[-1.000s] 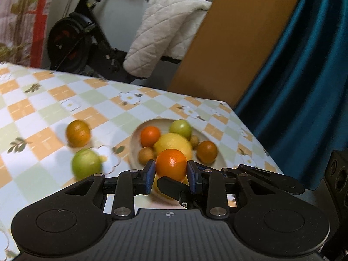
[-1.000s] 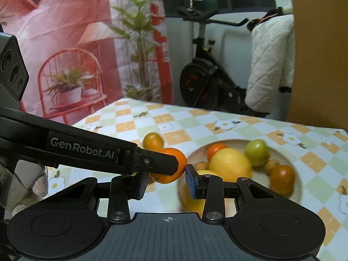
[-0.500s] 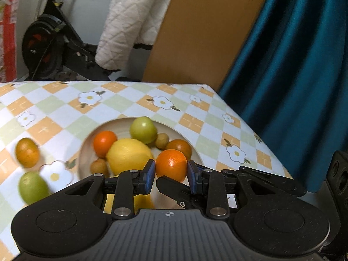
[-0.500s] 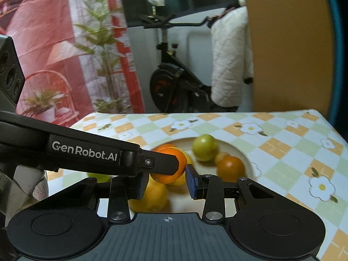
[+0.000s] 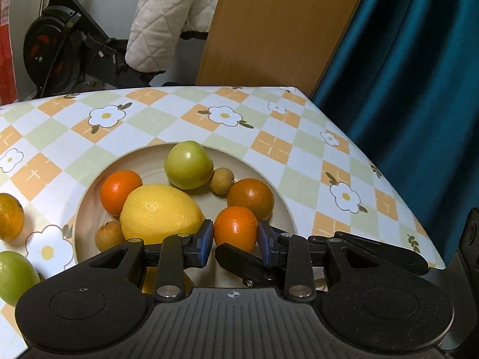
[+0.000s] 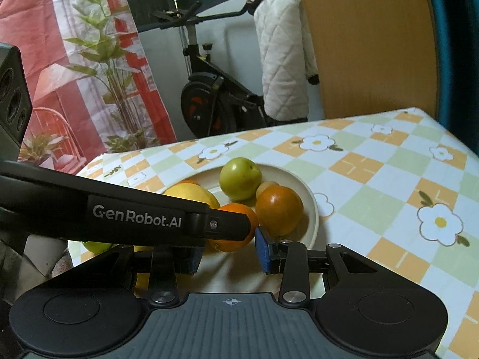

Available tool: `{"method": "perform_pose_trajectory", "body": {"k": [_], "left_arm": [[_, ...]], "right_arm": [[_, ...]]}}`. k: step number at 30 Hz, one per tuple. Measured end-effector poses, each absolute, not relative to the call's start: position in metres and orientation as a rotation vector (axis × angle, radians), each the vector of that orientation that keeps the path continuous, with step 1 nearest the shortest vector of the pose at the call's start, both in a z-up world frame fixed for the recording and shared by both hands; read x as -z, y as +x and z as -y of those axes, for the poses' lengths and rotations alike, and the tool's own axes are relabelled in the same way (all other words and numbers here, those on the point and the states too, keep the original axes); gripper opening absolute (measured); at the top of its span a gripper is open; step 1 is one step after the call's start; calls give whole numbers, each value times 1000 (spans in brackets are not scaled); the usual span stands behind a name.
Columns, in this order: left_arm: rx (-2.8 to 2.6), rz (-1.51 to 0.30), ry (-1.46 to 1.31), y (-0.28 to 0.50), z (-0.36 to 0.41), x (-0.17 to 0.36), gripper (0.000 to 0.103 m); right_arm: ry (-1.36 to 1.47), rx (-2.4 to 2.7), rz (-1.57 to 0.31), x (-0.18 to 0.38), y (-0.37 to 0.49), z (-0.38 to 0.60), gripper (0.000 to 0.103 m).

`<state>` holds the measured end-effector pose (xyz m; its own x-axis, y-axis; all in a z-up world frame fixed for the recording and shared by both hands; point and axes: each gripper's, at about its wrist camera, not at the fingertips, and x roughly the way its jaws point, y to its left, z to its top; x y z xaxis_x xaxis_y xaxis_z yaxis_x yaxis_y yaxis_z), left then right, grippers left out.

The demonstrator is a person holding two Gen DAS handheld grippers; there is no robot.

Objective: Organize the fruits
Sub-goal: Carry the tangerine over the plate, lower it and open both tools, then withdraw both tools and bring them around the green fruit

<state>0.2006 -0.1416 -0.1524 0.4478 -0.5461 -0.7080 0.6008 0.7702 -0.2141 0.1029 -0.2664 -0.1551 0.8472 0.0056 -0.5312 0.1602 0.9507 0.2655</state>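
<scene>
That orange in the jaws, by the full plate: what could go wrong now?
1. The plate is crowded: released here, the orange in the left gripper could land against the lemon or the dark orange and roll off onto the table.
2. The right gripper sits right beside the left one; they could knock together.

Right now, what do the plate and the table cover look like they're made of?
The plate looks like matte cream ceramic or melamine: smooth rim, no sharp glare; I can't tell which. The table cover looks like wipe-clean vinyl or oilcloth: a printed check with flowers, lying flat with a soft sheen, bending smoothly over the edge.
</scene>
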Motion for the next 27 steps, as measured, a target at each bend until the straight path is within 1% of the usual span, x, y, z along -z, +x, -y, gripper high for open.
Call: {"method": "perform_pose_trajectory", "body": {"k": [8, 16, 27], "left_arm": [[704, -844, 101, 200, 143, 151, 34], [706, -822, 93, 197, 139, 143, 34], [688, -706, 88, 182, 95, 110, 34]], "right_arm": [[349, 81, -573, 162, 111, 271, 33], [350, 105, -575, 159, 111, 271, 34], [330, 107, -500, 125, 93, 264, 34]]}}
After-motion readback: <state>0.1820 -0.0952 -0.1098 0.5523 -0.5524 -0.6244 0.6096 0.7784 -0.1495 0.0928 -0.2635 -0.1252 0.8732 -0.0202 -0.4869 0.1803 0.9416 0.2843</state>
